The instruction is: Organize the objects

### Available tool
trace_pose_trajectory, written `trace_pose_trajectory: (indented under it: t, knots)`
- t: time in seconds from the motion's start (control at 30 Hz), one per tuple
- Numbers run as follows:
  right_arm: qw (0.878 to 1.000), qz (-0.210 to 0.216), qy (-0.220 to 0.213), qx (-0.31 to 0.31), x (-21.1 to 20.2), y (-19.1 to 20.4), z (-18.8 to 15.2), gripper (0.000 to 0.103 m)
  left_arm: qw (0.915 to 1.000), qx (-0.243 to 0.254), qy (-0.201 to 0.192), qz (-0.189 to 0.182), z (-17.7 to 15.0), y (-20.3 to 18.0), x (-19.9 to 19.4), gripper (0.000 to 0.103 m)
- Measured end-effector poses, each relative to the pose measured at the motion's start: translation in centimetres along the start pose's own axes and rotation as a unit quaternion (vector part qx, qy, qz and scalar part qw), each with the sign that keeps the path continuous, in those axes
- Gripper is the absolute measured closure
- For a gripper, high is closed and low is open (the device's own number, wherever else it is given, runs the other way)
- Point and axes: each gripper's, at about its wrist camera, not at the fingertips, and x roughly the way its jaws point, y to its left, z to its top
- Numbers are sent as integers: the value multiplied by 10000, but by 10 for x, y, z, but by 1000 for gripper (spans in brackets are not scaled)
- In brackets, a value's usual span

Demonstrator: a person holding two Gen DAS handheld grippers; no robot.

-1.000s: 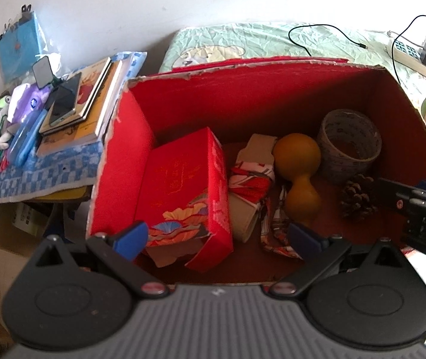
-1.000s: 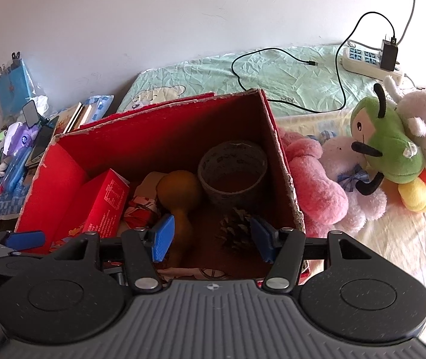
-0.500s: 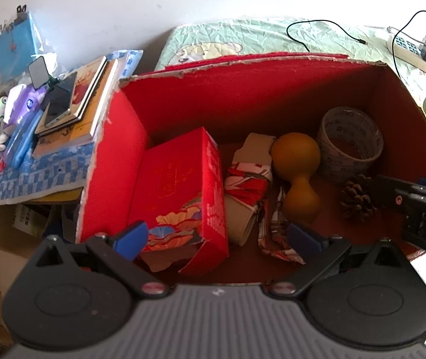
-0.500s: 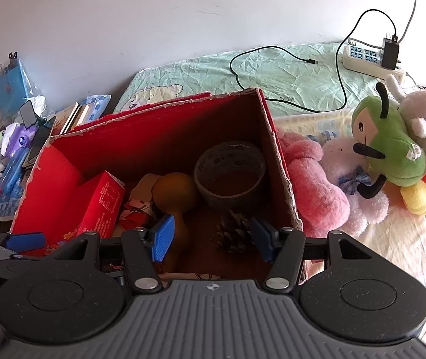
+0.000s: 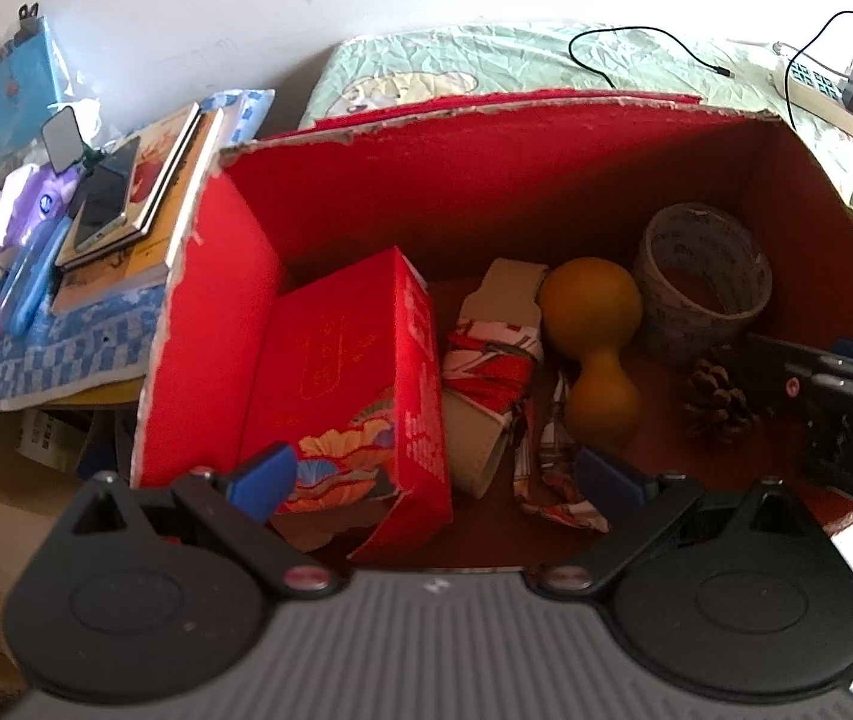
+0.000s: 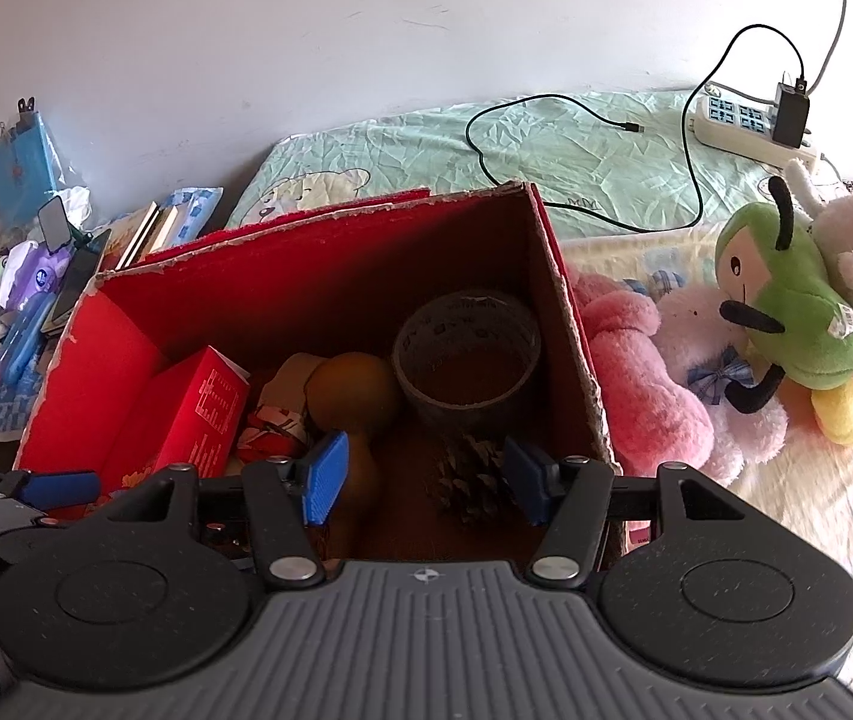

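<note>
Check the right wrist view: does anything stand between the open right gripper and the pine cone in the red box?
Nothing visible does. The pine cone lies on the box floor directly between the right gripper's open fingers.

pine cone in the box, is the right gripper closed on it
No, the right gripper is open, its blue pads either side of the pine cone, which lies loose.

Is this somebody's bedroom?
Probably a bedroom. A bed with a green cartoon sheet sits against the wall, plush toys lie on it, and a stack of books sits beside the red box.
</note>
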Motion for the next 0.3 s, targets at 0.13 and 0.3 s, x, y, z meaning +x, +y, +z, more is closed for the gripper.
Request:
trace_pose_trajectory:
  t: [0.13, 0.3]
  knots:
    - [10000, -2, 5, 13, 2, 0, 2, 43, 10000, -46, -83, -9, 1, 3, -2, 5]
    - [10000, -10, -24, 11, 1, 1, 5, 43, 9998, -88, -192, 60, 2, 7, -5, 7]
